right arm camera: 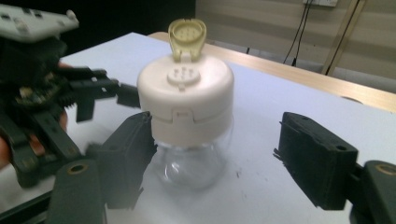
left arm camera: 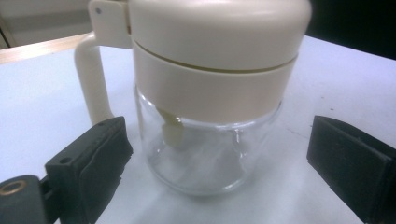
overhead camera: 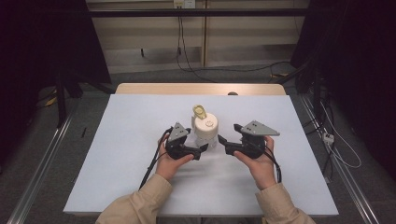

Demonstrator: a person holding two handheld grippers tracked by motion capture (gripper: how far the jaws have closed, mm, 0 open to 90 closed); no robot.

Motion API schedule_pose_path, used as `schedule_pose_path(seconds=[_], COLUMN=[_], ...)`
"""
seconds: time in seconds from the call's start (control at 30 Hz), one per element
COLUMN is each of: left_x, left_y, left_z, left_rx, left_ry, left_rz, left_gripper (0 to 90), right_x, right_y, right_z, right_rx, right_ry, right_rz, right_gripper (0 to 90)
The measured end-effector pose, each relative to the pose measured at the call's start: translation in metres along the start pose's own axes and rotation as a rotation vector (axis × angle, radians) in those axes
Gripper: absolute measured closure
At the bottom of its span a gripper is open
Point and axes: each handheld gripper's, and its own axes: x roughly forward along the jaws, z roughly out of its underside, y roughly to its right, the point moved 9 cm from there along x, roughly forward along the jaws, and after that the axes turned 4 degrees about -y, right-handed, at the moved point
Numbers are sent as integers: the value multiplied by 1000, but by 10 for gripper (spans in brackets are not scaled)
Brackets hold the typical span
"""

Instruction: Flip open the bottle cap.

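While the person's sleeved forearms reach in from the near edge, the left gripper [overhead camera: 201,148] and right gripper [overhead camera: 222,140] flank a glass shaker jar [overhead camera: 206,132] on the white worktop [overhead camera: 126,154]. Both stand wide open, pads clear of the glass. Its cream lid's yellow flip cap [right arm camera: 187,35] stands raised behind.

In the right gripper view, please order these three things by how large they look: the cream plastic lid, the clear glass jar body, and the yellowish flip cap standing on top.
1. cream plastic lid, the largest.
2. clear glass jar body, smaller as seen; the near jaw covers its left edge, so this is less sure.
3. yellowish flip cap, clearly the smallest.
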Motion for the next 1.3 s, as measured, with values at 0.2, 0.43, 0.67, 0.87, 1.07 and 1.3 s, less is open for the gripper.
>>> schedule_pose_path(seconds=[0.2,0.43,0.67,0.87,1.07,1.3], left_x=[-16,-38,-58,-71,-81,-92], left_y=[-1,-7,-16,-23,-30,-37], left_z=[3,13,20,24,28,34], left_rx=[-10,20,14,8,11,1], left_ry=[0,-32,-33,-27,-32,-34], left_rz=[18,18,8,-9,-23,-36], left_gripper=[51,53,53,53,54,54], right_x=[-9,-12,-16,-21,-26,-34], right_y=[5,8,7,10,15,20], right_z=[15,37,49,55,65,71], right_rx=[19,18,11,17,22,34], right_ry=[-1,-8,-17,-15,-34,-29], right_rz=[-8,-17,-15,-11,-2,12], right_gripper=[207,157,138,132,131,133])
